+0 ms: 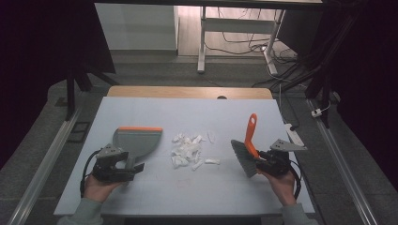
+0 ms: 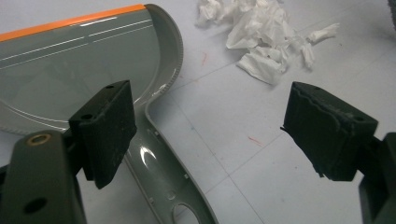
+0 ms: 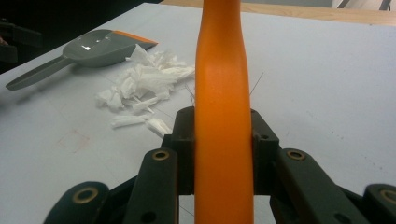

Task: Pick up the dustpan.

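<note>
A grey dustpan [image 1: 136,141] with an orange lip lies flat at the table's left; its handle [image 2: 170,186] runs toward me between the wide-apart jaws of my open left gripper [image 1: 126,169]. One pad [image 2: 106,130] sits over the handle's edge; I cannot tell if it touches. A pile of torn white paper scraps [image 1: 190,151] lies in the middle of the table. My right gripper [image 1: 264,157] is shut on the orange handle [image 3: 222,116] of a small brush [image 1: 244,157], whose grey bristles face left toward the scraps.
The white table top [image 1: 197,187] has a wooden strip along its far edge. A white object [image 1: 294,133] lies at the right edge. Beyond the table stand a white desk frame and loose cables on the floor.
</note>
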`<state>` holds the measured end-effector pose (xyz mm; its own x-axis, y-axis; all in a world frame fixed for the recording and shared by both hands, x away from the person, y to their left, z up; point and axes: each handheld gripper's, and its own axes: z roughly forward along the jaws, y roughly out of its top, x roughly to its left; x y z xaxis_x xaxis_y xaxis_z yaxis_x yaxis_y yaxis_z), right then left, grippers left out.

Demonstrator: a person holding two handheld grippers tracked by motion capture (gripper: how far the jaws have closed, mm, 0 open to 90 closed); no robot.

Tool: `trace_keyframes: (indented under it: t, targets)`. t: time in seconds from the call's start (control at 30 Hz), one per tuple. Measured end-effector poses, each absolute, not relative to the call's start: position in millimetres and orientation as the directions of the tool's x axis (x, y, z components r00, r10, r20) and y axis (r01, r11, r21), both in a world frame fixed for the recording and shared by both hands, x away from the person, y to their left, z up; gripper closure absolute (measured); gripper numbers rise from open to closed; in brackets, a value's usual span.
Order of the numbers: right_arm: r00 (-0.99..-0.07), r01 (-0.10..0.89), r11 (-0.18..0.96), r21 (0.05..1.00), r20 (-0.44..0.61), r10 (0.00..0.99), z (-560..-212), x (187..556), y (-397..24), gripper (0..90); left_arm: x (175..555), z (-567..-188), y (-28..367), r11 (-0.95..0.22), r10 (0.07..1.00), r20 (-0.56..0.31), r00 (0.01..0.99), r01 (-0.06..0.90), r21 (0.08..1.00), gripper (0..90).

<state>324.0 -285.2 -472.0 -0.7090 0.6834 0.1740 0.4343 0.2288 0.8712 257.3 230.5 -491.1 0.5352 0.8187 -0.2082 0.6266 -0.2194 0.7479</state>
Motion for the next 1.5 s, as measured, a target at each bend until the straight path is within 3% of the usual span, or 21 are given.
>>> trace_keyframes:
  t: [0.83,1.5]
  targets:
    - [-0.712,0.425,0.225,0.877,0.171,0.681,-469.5,323.2,-285.5,70.0,277.4,-452.2,228.7,-0.208,0.886,-0.175,0.428,0.706,0.677,15.3]
    - [-0.724,0.427,0.252,0.868,0.162,0.67,-472.4,323.5,-279.9,70.0,293.9,-474.9,248.1,-0.087,0.938,-0.23,0.261,0.817,0.57,14.5]
